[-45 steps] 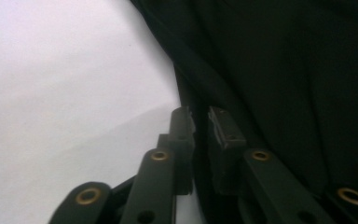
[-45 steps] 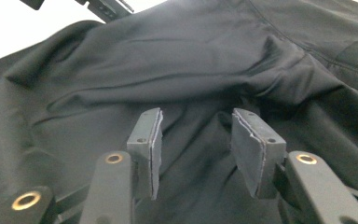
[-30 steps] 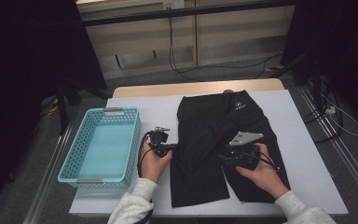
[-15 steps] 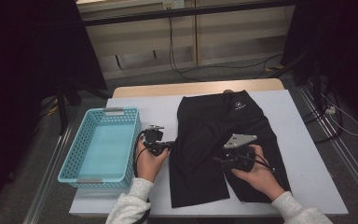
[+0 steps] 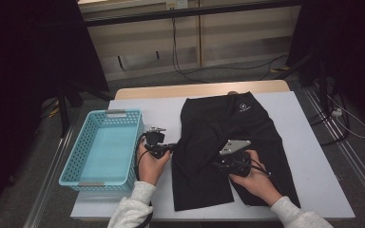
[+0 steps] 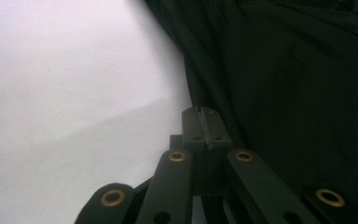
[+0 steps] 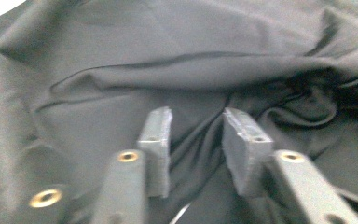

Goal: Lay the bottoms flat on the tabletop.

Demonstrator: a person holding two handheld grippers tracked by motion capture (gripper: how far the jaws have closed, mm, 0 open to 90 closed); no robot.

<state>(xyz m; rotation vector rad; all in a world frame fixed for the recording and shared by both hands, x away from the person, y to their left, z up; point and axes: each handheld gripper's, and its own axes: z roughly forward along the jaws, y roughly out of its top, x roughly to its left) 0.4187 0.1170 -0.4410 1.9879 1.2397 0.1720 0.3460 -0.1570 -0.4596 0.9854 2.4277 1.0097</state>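
Nearest the person's side of the table [image 5: 313, 190], two sleeved forearms are coming in from the bottom edge, each hand carrying a gripper. Between them the black shorts [image 5: 209, 142] are lying flat, their leg hems almost reaching the near table edge while bare white surface is showing to either side.

At the shorts' left edge, the left gripper [image 5: 170, 148] is resting just beside the fabric; in the left gripper view its jaws are pressed together into one closed tip [image 6: 203, 122], with the shorts' dark edge [image 6: 279, 79] running right alongside and open white table stretching away on the other side. Whether any cloth is pinched in that closed tip, the pictures are not showing.

Over the middle of the shorts, the right gripper [image 5: 217, 165] is pointing into the fabric. Its jaws have just been closing, and in the right gripper view the two pads are standing apart [image 7: 196, 135] with a raised wrinkle of cloth [image 7: 200, 84] sitting between them, not yet squeezed.

Left of the left hand, a blue basket [image 5: 71, 166] is sitting near the table's left edge, well apart from the shorts.

Farther back, the waistband with a small white logo [image 5: 241, 107] is lying close to the table's far edge, and a wide strip of free surface is running along the right side.
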